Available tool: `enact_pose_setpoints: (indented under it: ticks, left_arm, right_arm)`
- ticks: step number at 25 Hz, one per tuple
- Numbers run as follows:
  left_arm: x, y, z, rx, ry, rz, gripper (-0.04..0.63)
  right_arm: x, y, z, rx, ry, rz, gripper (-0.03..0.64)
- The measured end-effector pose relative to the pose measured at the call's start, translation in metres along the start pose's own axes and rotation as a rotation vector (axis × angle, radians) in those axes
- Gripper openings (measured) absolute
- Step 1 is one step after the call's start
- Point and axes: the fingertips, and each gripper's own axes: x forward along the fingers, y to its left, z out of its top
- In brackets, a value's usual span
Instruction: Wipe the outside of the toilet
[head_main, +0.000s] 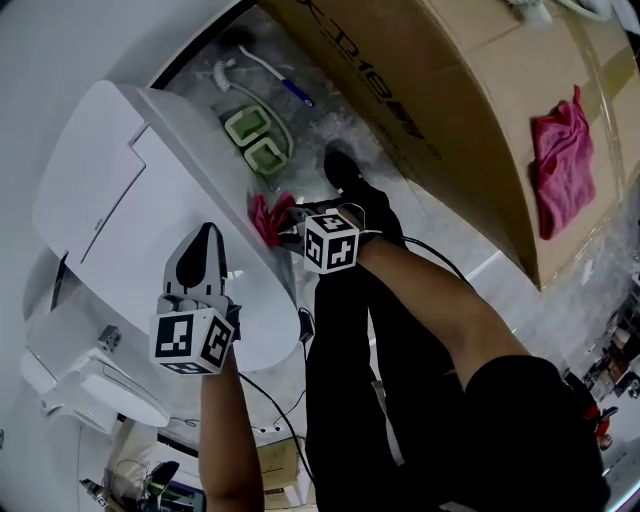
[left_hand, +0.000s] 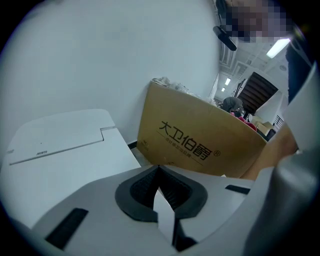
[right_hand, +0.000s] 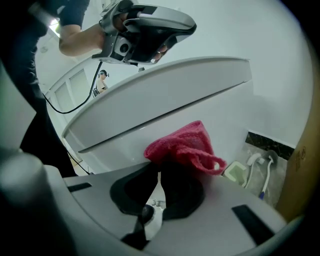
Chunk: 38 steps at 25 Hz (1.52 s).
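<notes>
Our right tongs (right_hand: 159, 172) are clamped tight on a bunched pink cloth (right_hand: 187, 145), which sticks out past the tips and presses against the white outer side of the toilet (right_hand: 165, 95), just below the seam under the closed lid. In the head view our right forearm (head_main: 440, 295) is bare and reaches from the lower right across our black-trousered legs, angled down so that these tongs meet the toilet's flank near the floor (head_main: 330, 125). Our left tongs (left_hand: 159, 167) have their jaws pressed together with nothing between them. They hang above the flat white lid (left_hand: 60, 150), and we cannot tell whether they touch it. Our left forearm (head_main: 228, 440) comes up from the bottom edge, and these tongs point along the lid toward the wall. Beyond the toilet stands a large cardboard box (left_hand: 200, 140) with printed characters, and a second pink cloth (head_main: 558, 165) lies on top of it, well apart from the toilet.
</notes>
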Motion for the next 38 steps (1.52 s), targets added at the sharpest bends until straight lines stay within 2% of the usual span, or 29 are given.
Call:
enact_pose_setpoints:
  ticks: [9,15,17,19,23,26,30,34,38]
  left_arm:
    - [-0.003,-0.021,-0.016,-0.006,0.019,-0.035,0.015]
    - [0.003,-0.022,-0.015,-0.005,0.03,-0.043,0.015]
    - [0.006,-0.021,-0.011,-0.008,0.032,-0.04,0.015]
    - [0.008,-0.019,-0.002,-0.012,0.029,-0.037,0.015]
    - [0.015,-0.006,0.024,-0.009,0.018,-0.03,0.015]
    - [0.024,0.005,0.049,0.011,0.009,-0.02,0.015]
    - [0.037,0.023,0.082,0.036,-0.005,0.001,0.015]
    - [0.05,0.05,0.11,0.016,-0.03,0.042,0.015]
    - [0.067,0.067,0.123,-0.011,-0.028,0.074,0.015]
  right_arm:
    - [0.01,0.073,-0.041,0.008,0.075,0.095,0.044]
    - [0.018,0.114,-0.066,-0.027,0.153,0.233,0.044]
    - [0.013,0.122,-0.072,-0.014,0.167,0.284,0.044]
    - [-0.001,0.115,-0.07,0.033,0.145,0.29,0.044]
    - [-0.04,0.048,-0.037,0.119,0.043,0.175,0.044]
    - [-0.062,-0.034,-0.004,0.19,-0.052,0.024,0.044]
    - [-0.076,-0.143,0.045,0.215,-0.152,-0.133,0.044]
    - [-0.057,-0.232,0.084,0.187,-0.156,-0.199,0.044]
    - [-0.027,-0.284,0.106,0.122,-0.1,-0.198,0.044]
